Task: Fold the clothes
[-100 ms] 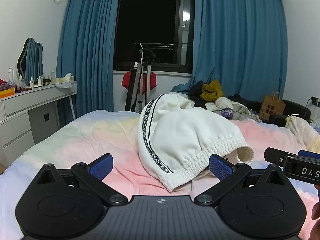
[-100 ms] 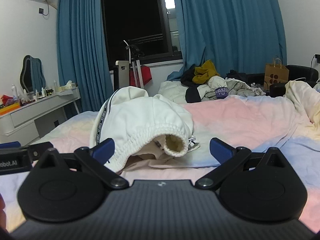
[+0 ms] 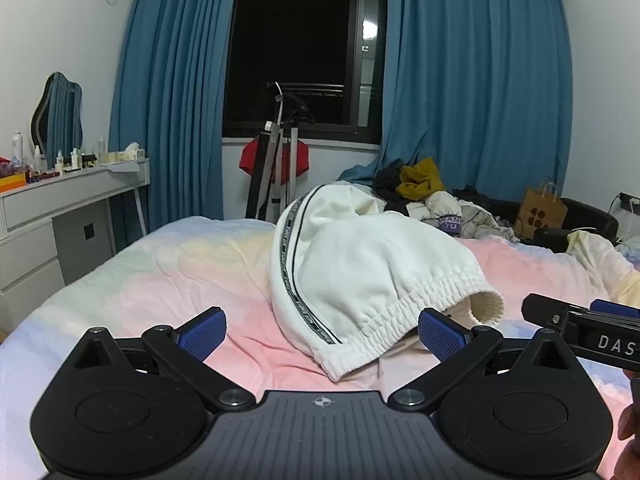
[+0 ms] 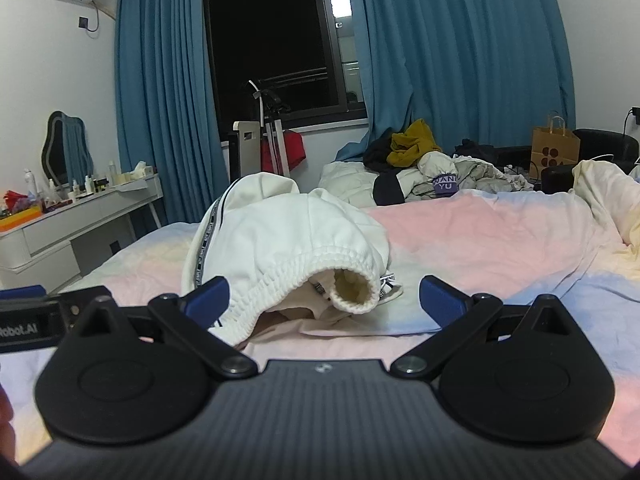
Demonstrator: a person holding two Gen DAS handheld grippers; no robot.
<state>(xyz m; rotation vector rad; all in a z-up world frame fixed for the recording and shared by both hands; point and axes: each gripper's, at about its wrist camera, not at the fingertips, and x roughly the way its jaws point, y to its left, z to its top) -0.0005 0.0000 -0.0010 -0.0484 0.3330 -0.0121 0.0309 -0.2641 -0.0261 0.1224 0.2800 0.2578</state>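
Note:
White sweatpants (image 3: 360,264) with a black side stripe lie bunched in a heap on the pastel bedsheet (image 3: 180,280), elastic waistband toward me. They also show in the right wrist view (image 4: 288,240). My left gripper (image 3: 320,334) is open and empty, its jaws wide apart just short of the waistband. My right gripper (image 4: 324,304) is open and empty, its left pad (image 4: 208,300) close to the waistband. The right gripper's side shows at the left wrist view's right edge (image 3: 580,328).
A pile of other clothes (image 4: 432,168) lies at the bed's far end. A white dresser (image 3: 52,216) with bottles stands left. A paper bag (image 4: 554,148) and dark chair stand right. Blue curtains and a dark window are behind.

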